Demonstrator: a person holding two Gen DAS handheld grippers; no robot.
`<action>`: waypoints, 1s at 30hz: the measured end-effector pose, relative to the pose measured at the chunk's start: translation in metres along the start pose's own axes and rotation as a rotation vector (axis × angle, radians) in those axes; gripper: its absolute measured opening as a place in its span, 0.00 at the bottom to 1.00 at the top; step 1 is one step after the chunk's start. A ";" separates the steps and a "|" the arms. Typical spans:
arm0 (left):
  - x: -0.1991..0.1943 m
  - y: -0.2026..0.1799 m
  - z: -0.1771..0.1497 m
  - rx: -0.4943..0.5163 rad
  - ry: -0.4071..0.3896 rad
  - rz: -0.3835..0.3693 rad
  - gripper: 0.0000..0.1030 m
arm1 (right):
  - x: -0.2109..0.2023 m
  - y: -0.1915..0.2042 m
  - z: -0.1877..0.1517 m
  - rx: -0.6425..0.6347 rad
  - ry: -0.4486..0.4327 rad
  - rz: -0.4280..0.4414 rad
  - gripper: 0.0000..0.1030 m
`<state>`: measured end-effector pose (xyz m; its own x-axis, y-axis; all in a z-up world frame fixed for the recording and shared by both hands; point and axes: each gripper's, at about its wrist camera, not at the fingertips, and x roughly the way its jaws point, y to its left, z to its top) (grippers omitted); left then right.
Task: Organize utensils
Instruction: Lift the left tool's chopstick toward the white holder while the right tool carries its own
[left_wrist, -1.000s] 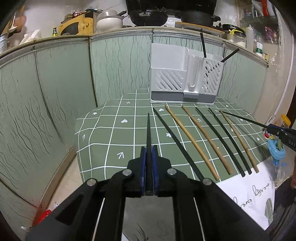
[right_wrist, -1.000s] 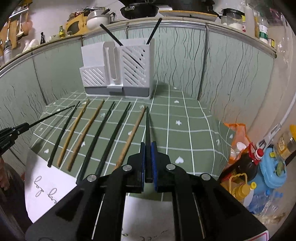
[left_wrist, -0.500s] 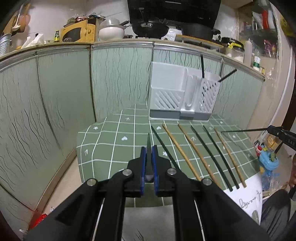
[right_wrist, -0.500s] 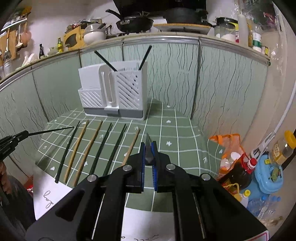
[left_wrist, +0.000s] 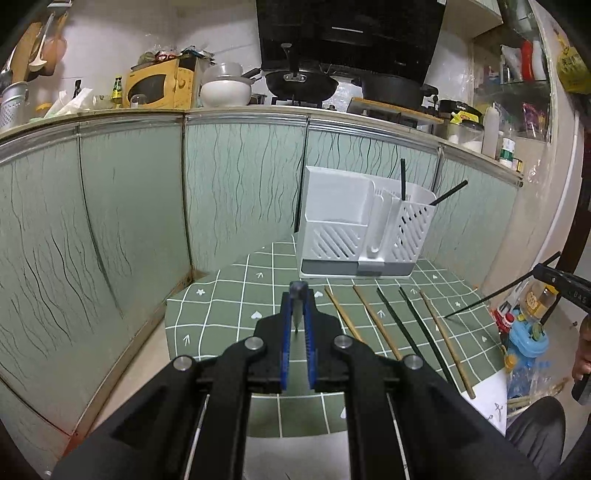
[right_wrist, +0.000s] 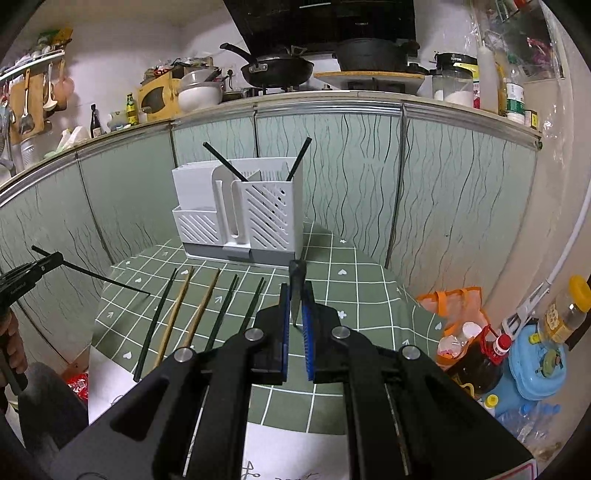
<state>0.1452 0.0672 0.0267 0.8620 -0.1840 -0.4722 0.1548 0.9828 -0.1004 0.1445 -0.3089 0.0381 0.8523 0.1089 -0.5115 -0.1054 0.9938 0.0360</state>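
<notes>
Green tablecloth (left_wrist: 229, 306); chopstick (left_wrist: 297, 317) between fingers (left_wrist: 284, 332) (upright).

Black chopstick (left_wrist: 297, 301) between left gripper (left_wrist: 297, 347) fingers (left_wrist: 284, 350)

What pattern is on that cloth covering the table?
The tablecloth is green with a white grid and small white hearts, arrows and stars; the right wrist view shows it best.

**Chopsticks in a row before the white holder**

A white slatted utensil holder (right_wrist: 243, 214) on a grey base stands upright at the far end of the green checked bench (right_wrist: 354, 280), two black chopsticks (right_wrist: 225, 162) leaning out of its taller right compartment. Five loose chopsticks (right_wrist: 199, 310) — two wooden, three black — lie side by side in front of it, roughly parallel, tips toward the holder. Two more black chopsticks (left_wrist: 491, 297) are held above the bench, one per gripper.
</notes>
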 end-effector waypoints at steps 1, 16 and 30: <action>0.001 0.000 0.002 0.000 0.002 -0.001 0.06 | 0.001 0.000 0.001 -0.003 0.002 0.000 0.06; 0.010 -0.026 0.045 0.077 -0.007 -0.045 0.06 | 0.000 0.004 0.041 -0.026 -0.014 0.010 0.06; 0.026 -0.068 0.101 0.162 -0.015 -0.153 0.06 | -0.005 0.012 0.096 -0.067 -0.007 0.057 0.06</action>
<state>0.2053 -0.0034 0.1095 0.8294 -0.3319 -0.4494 0.3587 0.9331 -0.0270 0.1879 -0.2950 0.1232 0.8478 0.1653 -0.5039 -0.1874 0.9823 0.0069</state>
